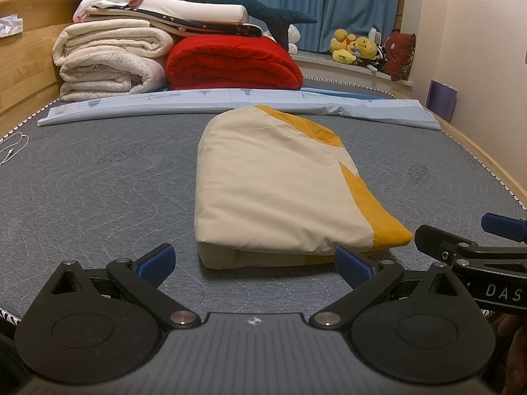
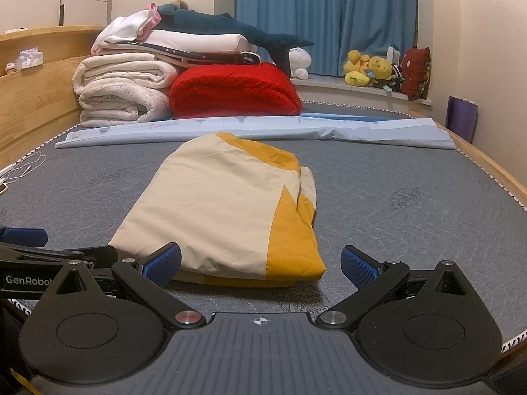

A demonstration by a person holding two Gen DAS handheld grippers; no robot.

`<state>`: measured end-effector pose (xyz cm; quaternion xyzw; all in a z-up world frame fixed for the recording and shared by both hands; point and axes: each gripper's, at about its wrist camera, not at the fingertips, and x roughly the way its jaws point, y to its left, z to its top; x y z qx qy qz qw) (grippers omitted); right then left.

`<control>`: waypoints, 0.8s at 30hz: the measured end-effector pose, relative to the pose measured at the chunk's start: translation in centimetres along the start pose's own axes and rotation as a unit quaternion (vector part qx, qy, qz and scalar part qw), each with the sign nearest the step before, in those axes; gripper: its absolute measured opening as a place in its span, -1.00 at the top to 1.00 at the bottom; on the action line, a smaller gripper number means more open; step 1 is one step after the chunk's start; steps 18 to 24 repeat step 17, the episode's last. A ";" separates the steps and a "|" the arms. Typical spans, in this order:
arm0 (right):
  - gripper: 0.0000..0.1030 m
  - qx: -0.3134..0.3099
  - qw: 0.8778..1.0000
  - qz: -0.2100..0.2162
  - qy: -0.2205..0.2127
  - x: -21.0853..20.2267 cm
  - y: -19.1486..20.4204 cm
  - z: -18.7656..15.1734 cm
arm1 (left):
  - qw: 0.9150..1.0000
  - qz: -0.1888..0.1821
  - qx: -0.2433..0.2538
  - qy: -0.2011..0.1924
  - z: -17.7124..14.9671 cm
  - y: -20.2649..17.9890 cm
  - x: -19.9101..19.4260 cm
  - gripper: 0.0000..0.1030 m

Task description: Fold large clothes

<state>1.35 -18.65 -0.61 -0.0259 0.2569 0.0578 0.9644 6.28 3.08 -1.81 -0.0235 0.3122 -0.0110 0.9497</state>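
Grey quilted mattress (image 1: 98,177), folded cream-and-yellow cloth (image 1: 280,191), blue sheet (image 1: 230,100), stacked blankets (image 1: 112,62)

Bare mattress (image 1: 98,177) lies open either side of the folded cloth (image 1: 273,191); stacked blankets (image 1: 230,62) wall off the far end.

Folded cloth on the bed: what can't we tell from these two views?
- Cloth underside and inner layers: hidden by its own top layer, both views.
- Its far edge: foreshortened, and it can't be told whether it touches the blue sheet.
- Print on that sheet: too small, left wrist view.
- Right gripper body: cut off by the left wrist view's right edge.
- Left gripper: mostly cut off by the right wrist view's left edge.
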 end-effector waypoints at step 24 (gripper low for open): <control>-0.98 0.000 1.000 -0.001 0.001 -0.1 0.1 0.0 | 1.000 -0.004 -0.001 0.002 -0.2 -0.2 0.1 -0.99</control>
